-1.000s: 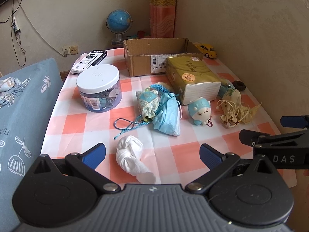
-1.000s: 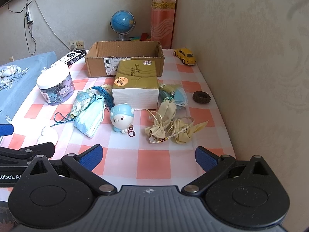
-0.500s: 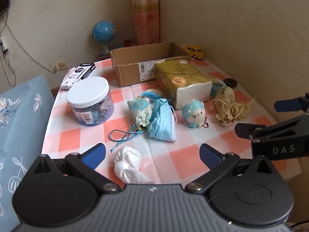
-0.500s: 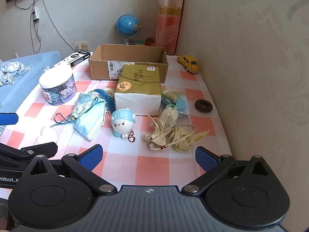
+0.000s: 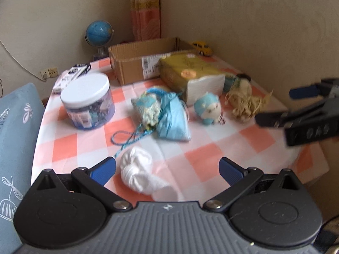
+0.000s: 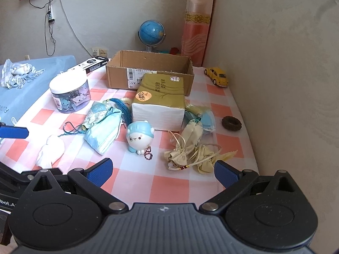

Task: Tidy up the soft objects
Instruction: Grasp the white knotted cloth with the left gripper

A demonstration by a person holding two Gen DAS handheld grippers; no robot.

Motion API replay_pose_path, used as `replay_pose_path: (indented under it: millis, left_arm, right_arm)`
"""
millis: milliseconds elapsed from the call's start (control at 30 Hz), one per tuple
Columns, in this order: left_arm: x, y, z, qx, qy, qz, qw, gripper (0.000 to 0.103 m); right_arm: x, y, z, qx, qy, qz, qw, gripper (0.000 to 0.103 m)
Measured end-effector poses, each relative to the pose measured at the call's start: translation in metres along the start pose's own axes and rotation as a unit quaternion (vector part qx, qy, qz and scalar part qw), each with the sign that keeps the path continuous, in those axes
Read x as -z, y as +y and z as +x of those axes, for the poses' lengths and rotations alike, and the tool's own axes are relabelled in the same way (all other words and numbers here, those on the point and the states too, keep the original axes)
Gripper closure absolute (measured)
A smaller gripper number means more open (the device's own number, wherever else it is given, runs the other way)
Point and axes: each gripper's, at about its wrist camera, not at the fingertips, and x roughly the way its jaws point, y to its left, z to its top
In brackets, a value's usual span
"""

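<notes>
**Table Count**

Sitting on the checked cloth: 1 cardboard box at 12 o'clock, 1 tissue pack, 1 plush toy, 1 white sock at 9 o'clock, 2 face masks, 1 jar, 1 toy car, 1 globe.

We read "A77" on the white label stuck to the cardboard box. Left of that box, "bot.A" shows on the left gripper's body. The tissue pack's print is too small to read.
</notes>
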Motion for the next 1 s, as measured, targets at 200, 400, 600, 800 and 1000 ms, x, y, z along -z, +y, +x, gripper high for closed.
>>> replay_pose_path:
  millis: [200, 400, 600, 800, 1000]
  left_arm:
    - [0.016, 0.016, 0.014, -0.002, 0.014, -0.005, 0.9999, 0.001]
    - [0.022, 0.027, 0.020, 0.005, 0.008, -0.013, 0.9999, 0.003]
    - [0.020, 0.033, 0.028, 0.013, 0.002, -0.016, 0.9998, 0.014]
    - [0.018, 0.038, 0.037, 0.016, 0.008, -0.026, 0.9995, 0.029]
    - [0.017, 0.043, 0.043, 0.020, 0.009, -0.037, 0.9991, 0.045]
  right_arm:
    - [0.008, -0.005, 0.009, 0.001, 0.001, -0.014, 1.000, 0.000]
    - [0.023, -0.010, 0.022, 0.001, 0.022, -0.021, 1.000, 0.000]
    - [0.031, -0.012, 0.029, -0.001, 0.031, -0.014, 0.999, 0.000]
    - [0.033, -0.014, 0.032, 0.001, 0.035, -0.006, 0.999, 0.000]
    - [0.033, -0.016, 0.035, 0.003, 0.039, -0.003, 0.999, 0.000]
